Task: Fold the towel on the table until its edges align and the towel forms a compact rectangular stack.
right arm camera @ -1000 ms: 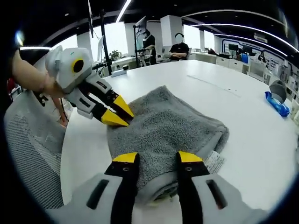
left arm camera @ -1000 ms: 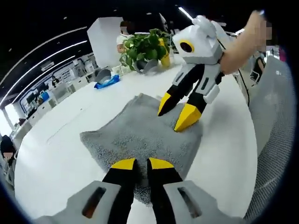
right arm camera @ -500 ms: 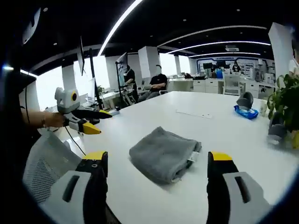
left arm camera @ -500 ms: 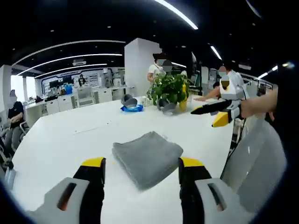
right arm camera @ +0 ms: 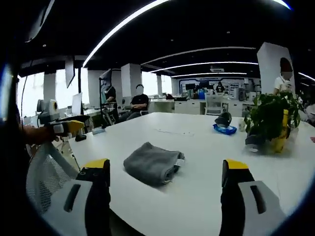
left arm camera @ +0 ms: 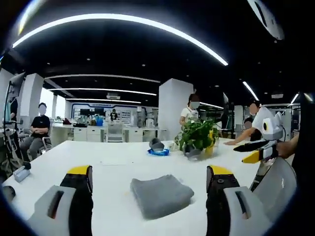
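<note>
Left gripper view: the left tongs [left arm camera: 149, 172] stand wide apart with nothing between them, their yellow tips framing a grey towel [left arm camera: 161, 195] that lies folded into a compact stack on the white surface [left arm camera: 113, 164]. The right tongs [left arm camera: 250, 151] enter from the right edge, held by a hand [left arm camera: 287, 147] above the surface's far side and well apart from the towel; whether their yellow tips are apart or together cannot be told here. Beyond the towel stand a potted green plant [left arm camera: 198, 139] and, just beside it, a blue object [left arm camera: 158, 151]. Right gripper view: the right tongs [right arm camera: 166, 169] are likewise spread wide and empty, the folded towel [right arm camera: 152, 162] lying between them on the surface [right arm camera: 197, 147], a small white label showing at its right end. The left tongs [right arm camera: 70, 128] appear at the left edge, off the surface's rim. The plant [right arm camera: 269, 115] sits at the right.
</note>
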`<act>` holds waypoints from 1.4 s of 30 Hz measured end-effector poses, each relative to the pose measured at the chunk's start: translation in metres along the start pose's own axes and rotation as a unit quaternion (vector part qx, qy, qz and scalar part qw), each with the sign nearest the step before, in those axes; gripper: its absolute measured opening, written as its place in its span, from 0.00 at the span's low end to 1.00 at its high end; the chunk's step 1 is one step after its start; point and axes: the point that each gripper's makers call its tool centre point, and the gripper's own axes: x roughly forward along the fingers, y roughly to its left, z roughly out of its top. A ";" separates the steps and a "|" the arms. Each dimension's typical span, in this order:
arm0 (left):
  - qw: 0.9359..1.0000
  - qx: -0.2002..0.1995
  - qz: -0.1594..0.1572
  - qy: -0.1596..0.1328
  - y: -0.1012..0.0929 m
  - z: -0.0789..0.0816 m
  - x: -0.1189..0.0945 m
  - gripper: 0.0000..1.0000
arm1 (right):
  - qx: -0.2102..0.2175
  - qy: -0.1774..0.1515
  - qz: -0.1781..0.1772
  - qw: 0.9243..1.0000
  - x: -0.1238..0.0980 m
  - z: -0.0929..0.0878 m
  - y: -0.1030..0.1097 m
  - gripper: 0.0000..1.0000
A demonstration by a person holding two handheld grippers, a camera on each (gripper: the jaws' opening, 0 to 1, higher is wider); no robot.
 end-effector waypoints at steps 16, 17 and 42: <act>0.997 0.069 0.019 0.031 -0.002 -0.024 -0.007 0.93 | -0.008 -0.004 -0.016 1.000 -0.009 0.001 -0.004 0.83; 0.997 0.074 0.013 0.034 -0.005 -0.025 -0.006 0.93 | -0.007 -0.004 -0.019 1.000 -0.008 0.001 -0.005 0.84; 0.993 0.089 -0.003 0.074 -0.006 -0.042 -0.007 0.82 | -0.009 0.032 -0.044 0.998 -0.009 -0.014 -0.019 0.81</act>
